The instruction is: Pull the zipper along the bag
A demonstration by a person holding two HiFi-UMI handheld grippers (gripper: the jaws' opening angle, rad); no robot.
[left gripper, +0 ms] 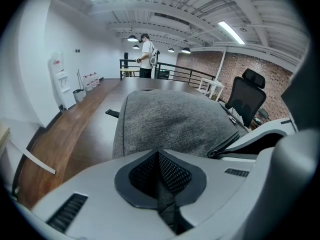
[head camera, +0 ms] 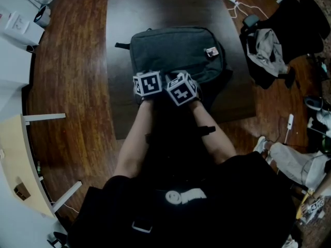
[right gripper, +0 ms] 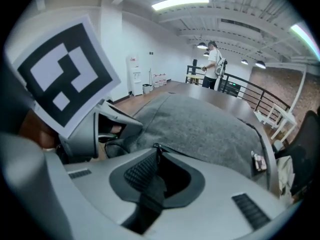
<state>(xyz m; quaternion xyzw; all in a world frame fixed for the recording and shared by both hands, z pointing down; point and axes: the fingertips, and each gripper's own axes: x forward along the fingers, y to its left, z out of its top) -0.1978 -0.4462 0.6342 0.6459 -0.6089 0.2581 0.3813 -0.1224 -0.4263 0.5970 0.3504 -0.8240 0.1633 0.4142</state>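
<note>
Right gripper view: the right gripper [right gripper: 156,156] is clamped on the small dark zipper pull [right gripper: 157,148] at the near edge of the grey fabric backpack [right gripper: 200,129], which lies on the dark wooden table [head camera: 155,9]. Meanwhile the left gripper [left gripper: 159,156] pinches the fabric alongside. I'd keep that taut and pull along the track.
</note>
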